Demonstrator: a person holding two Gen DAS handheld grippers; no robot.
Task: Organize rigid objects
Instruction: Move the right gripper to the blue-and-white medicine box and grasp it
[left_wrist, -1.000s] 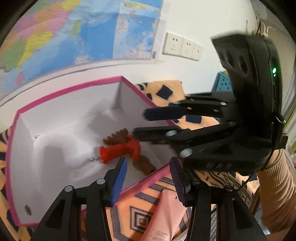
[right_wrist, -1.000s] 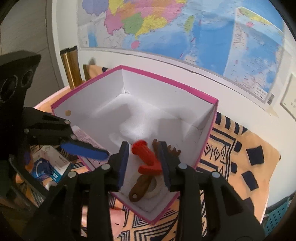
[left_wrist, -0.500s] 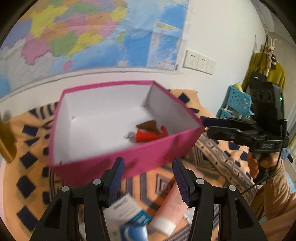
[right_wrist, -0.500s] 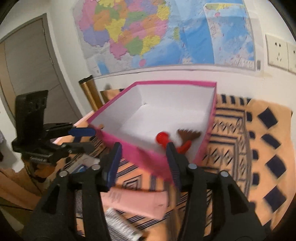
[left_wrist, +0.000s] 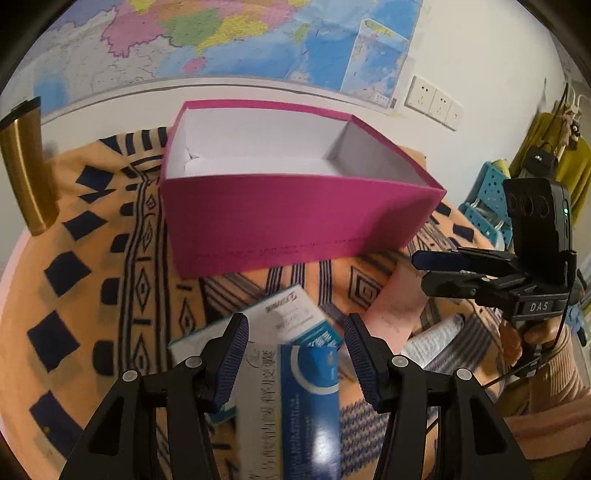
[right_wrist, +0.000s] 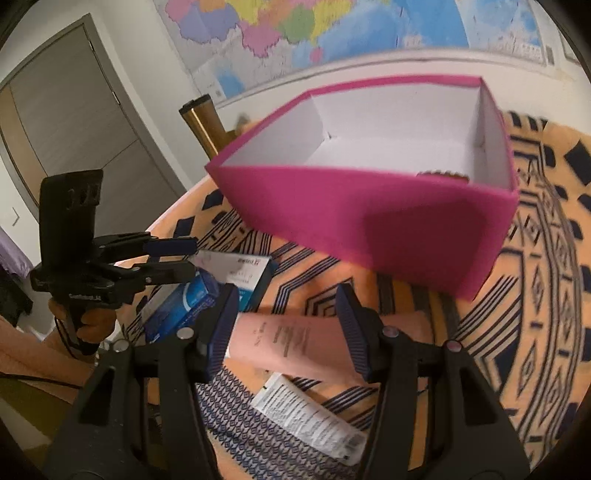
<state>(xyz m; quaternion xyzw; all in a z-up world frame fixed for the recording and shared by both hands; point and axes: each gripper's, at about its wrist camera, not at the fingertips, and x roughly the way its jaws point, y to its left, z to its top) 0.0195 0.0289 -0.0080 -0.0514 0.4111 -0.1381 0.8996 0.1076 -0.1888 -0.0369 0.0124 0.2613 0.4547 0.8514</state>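
An open magenta box (left_wrist: 295, 221) (right_wrist: 369, 221) with a white inside stands on the patterned cloth. Only a brown edge (right_wrist: 443, 174) of its contents shows above the near wall. My left gripper (left_wrist: 295, 343) (right_wrist: 192, 258) is open above a blue carton (left_wrist: 310, 387) (right_wrist: 184, 302), and its pads are not pressing on it. A white and teal carton (left_wrist: 284, 314) (right_wrist: 243, 273) lies just beyond. My right gripper (right_wrist: 286, 321) (left_wrist: 421, 273) hangs open over a pink tube (right_wrist: 295, 339) (left_wrist: 395, 310), apart from it. A white tube (right_wrist: 310, 410) (left_wrist: 432, 339) lies nearer.
A gold cylinder (left_wrist: 26, 177) (right_wrist: 203, 125) stands at the table's far left by the wall with the map. The orange and navy cloth (left_wrist: 92, 277) covers the table. A blue perforated basket (left_wrist: 484, 192) and hanging clothes are off to the right. A grey door (right_wrist: 74, 122) is at the left.
Both grippers have drawn back from above the box and sunk to the cartons and tubes in front of it. The right jaws stand wider. The red tool is now hidden behind the box wall.
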